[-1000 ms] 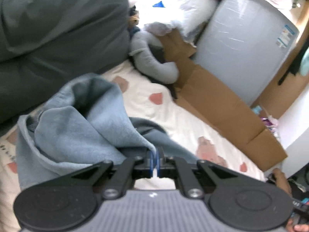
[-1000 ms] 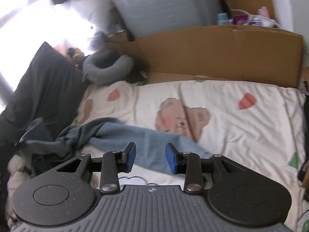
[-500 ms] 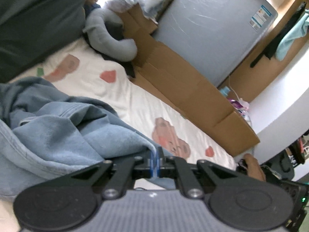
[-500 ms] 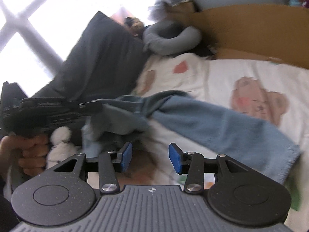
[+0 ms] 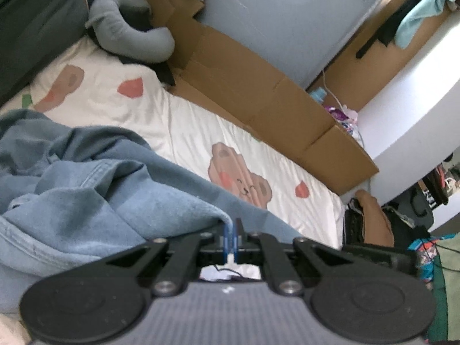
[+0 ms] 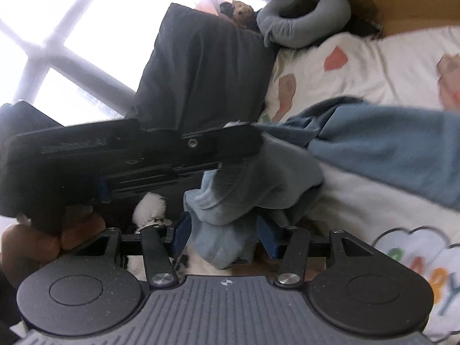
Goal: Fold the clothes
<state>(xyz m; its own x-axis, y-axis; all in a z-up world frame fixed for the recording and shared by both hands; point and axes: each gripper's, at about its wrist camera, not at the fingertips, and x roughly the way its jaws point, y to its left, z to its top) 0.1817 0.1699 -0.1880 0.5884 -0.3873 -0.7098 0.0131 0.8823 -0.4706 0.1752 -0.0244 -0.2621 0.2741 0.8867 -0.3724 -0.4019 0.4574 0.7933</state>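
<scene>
On the bed, left wrist view: I see my left gripper (image 5: 231, 234) with its jaws pressed together on a fold of the blue garment (image 5: 95, 184).
Garment, left view: it is bunched in loose folds across the lower left, lying on the white bear-print sheet (image 5: 184, 126), one edge pulled up into the blue pads.
Bed surroundings: a grey neck pillow (image 5: 129, 33) sits at the head end, just beside a flattened cardboard box (image 5: 258, 95) that runs along the far side of the bed.
Behind the box: a pale grey appliance (image 5: 287, 20) stands there.
Hand: a person's hand (image 5: 373, 218) shows at the right, past the foot of the sheet.
Right wrist view, jaws: my right gripper (image 6: 222, 234) has its jaws apart, and a hanging lump of the garment (image 6: 253, 184) droops into the gap. Whether the pads touch the cloth I cannot tell, as the picture is soft there.
Left tool, seen from the right: its black body (image 6: 129, 149) reaches across the frame with the cloth at its tip, a hand (image 6: 37, 238) under it.
Backdrop: a dark pillow (image 6: 207, 74) leans by the bright window (image 6: 72, 23).
</scene>
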